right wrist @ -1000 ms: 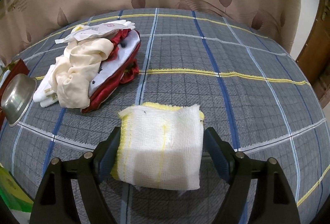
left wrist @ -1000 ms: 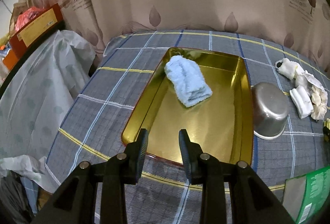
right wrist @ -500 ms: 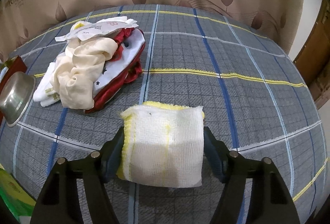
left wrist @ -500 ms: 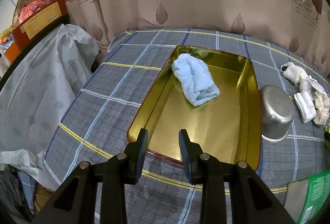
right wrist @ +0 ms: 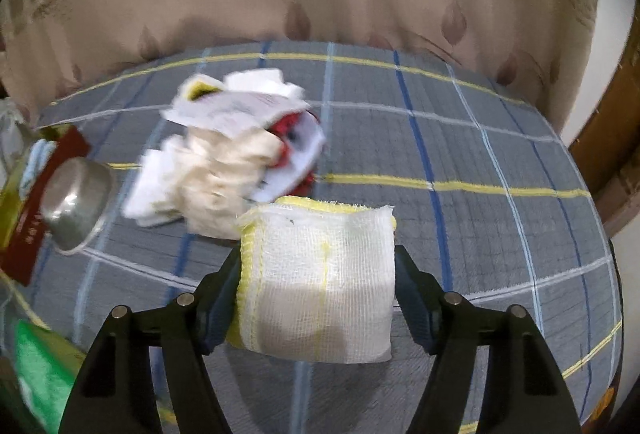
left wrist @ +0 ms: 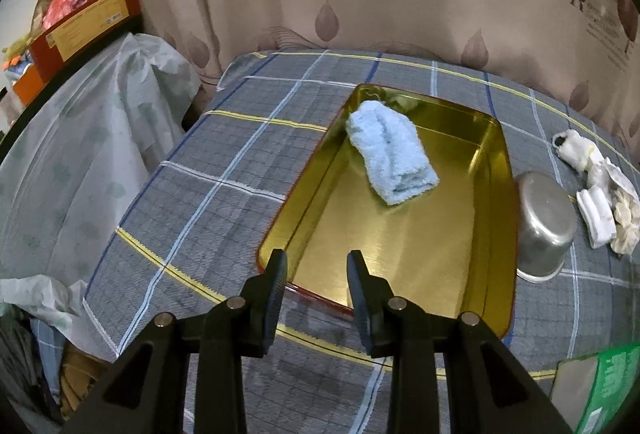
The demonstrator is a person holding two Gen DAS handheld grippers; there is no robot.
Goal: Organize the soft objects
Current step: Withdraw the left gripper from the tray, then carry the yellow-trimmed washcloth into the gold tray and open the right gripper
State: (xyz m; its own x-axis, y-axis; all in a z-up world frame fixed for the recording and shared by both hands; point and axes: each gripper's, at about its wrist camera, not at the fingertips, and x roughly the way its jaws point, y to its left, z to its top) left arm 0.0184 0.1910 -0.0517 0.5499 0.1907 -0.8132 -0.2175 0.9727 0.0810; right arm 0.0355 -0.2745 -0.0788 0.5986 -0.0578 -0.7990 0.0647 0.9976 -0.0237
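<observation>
**Right gripper holds white cloth; left hangs empty over tray**

Right gripper point(right wrist: 318, 274): jaws pressed against both sides of a folded white cloth point(right wrist: 320, 274) with yellow edging, gripped and raised off the table point(right wrist: 500, 226). Just behind the cloth, a blurred pile point(right wrist: 228, 162) of cream, white and red fabrics. Left of the pile, a steel bowl point(right wrist: 74, 202) upside down beside the tray's corner.

Left gripper point(left wrist: 316, 274): jaws partly open, a gap between them, nothing held. It hangs above the near edge of the gold tray point(left wrist: 496, 234). A rolled blue towel point(left wrist: 390, 150) lies in the tray's far half, slanted. The bowl point(left wrist: 544, 226) sits against the tray's right side, the fabrics point(left wrist: 600, 194) beyond it. Green packet point(left wrist: 600, 386) at lower right.
</observation>
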